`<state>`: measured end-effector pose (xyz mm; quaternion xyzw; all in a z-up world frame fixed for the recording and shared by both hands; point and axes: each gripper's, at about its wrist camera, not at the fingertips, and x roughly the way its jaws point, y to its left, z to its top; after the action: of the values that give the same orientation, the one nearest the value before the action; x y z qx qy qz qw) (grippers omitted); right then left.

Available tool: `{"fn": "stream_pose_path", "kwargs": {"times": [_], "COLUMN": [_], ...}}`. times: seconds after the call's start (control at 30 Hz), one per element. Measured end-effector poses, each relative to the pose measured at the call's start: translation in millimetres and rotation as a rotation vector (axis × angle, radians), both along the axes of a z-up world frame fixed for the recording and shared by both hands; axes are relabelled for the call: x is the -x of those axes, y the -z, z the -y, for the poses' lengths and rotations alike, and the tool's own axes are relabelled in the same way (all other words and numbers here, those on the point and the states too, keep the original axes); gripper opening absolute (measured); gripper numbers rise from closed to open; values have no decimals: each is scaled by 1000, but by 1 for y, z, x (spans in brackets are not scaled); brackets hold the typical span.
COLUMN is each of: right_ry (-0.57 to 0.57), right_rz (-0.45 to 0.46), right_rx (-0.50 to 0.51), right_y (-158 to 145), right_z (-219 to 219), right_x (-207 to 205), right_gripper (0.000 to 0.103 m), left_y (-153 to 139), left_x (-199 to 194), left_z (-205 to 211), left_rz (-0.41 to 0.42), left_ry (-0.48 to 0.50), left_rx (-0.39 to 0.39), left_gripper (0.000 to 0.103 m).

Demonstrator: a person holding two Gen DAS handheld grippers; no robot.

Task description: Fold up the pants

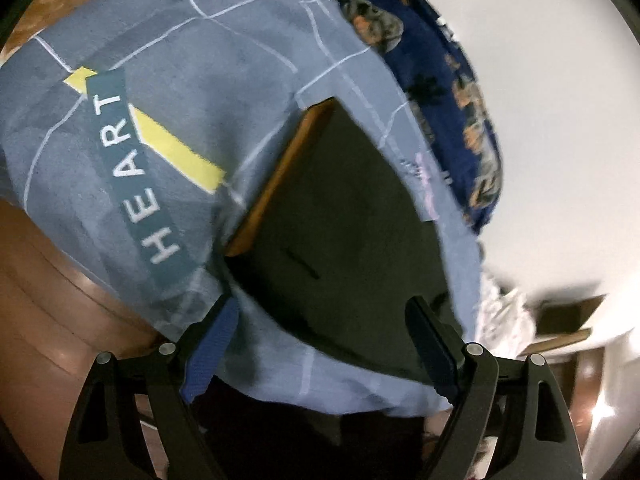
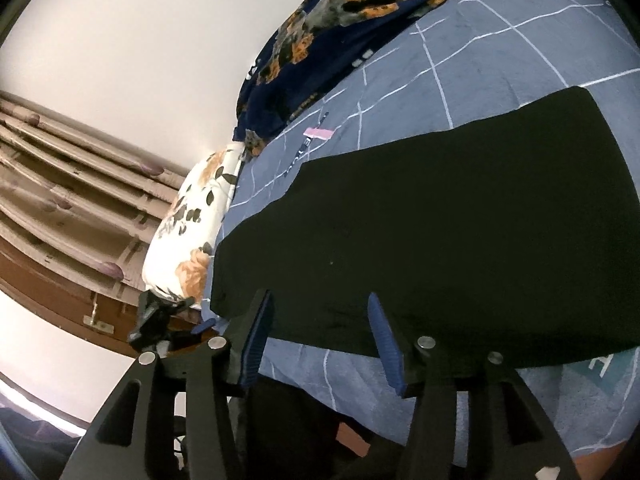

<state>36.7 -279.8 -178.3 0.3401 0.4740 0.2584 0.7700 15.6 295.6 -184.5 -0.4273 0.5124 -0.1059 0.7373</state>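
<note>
Black pants (image 2: 432,240): dark matte cloth, laid flat as a broad, roughly four-sided panel across the centre and right of the right wrist view; edges straight, surface smooth with no visible creases. In the left wrist view the same garment (image 1: 340,240) fills the centre as a dark wedge, with a narrow orange-brown strip (image 1: 280,184) running along its upper-left edge.

Bed sheet (image 2: 460,60): grey-blue, soft brushed texture, crossed by thin white lines; carries a teal band lettered "HEART" (image 1: 132,176) and a yellow stripe (image 1: 180,148) at left of the left wrist view. The pants lie on it.

Navy blanket (image 2: 340,28): dark blue with orange and grey floral print, bunched along the far edge of the bed, upper centre of the right wrist view; upper right in the left wrist view.

Pillow (image 2: 192,232): white, plump, printed with orange flowers and dark leaves, centre left of the right wrist view, just beside the pants' left corner.

Curtain (image 2: 68,176): beige, pleated, at left, against a plain white wall (image 2: 120,32).

Left tongs (image 1: 320,320): black arms with blue ribbed pads, spread wide apart, gripping nothing; they straddle the near end of the pants at the bottom of the frame.

Right tongs (image 2: 320,320): black arms, blue ribbed pads, likewise parted and empty, poised at the pants' near edge, lower centre. Whether the tips touch the cloth cannot be told.
</note>
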Motion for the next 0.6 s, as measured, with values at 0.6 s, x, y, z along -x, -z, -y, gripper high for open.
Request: {"fn": "stream_pose_path", "kwargs": {"times": [0.6], "right_ry": [15], "right_rz": [-28], "right_rx": [-31], "right_y": [6], "right_z": [2], "right_x": [-2], "right_gripper": [53], "left_y": [34], "left_x": [-20], "left_z": [27], "left_rz": [-103], "left_ry": [68], "left_rx": [47], "left_gripper": [84]}}
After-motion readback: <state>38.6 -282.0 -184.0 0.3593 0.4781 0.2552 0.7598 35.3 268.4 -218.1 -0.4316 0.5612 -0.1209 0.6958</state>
